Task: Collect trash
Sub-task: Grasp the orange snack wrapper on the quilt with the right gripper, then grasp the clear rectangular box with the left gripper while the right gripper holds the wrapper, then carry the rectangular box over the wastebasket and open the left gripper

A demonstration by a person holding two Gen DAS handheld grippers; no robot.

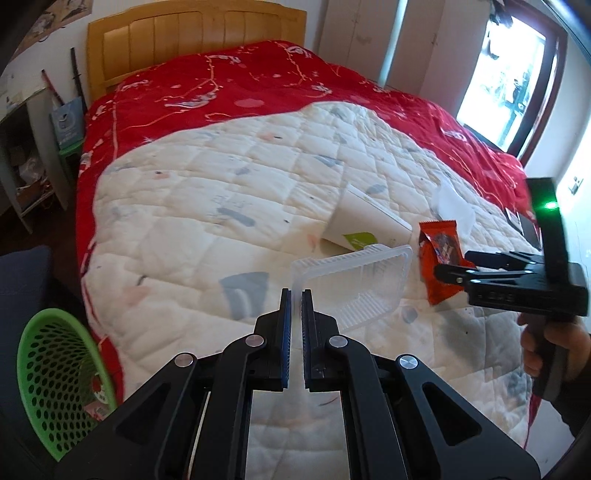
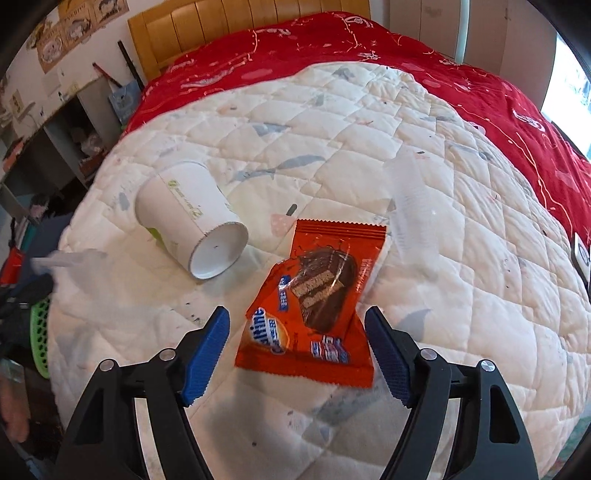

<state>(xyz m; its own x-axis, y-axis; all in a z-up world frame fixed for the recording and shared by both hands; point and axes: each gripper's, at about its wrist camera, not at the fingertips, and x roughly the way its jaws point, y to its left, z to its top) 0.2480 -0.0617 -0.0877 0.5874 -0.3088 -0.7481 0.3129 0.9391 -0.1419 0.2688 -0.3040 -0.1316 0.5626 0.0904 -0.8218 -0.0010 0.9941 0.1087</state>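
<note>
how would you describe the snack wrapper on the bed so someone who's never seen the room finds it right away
Start at the white quilted blanket spread over the red bedcover. Near its front edge, right of the tipped-over white paper cup, lies the snack wrapper, between the open right gripper fingers. It is the only orange item there, printed with a chocolate wafer bar.

- We noted a bed (image 1: 229,177) with a wooden headboard (image 1: 192,33), red bedspread and white quilt.
- We recorded a bright window (image 1: 506,85) and white walls.
</note>
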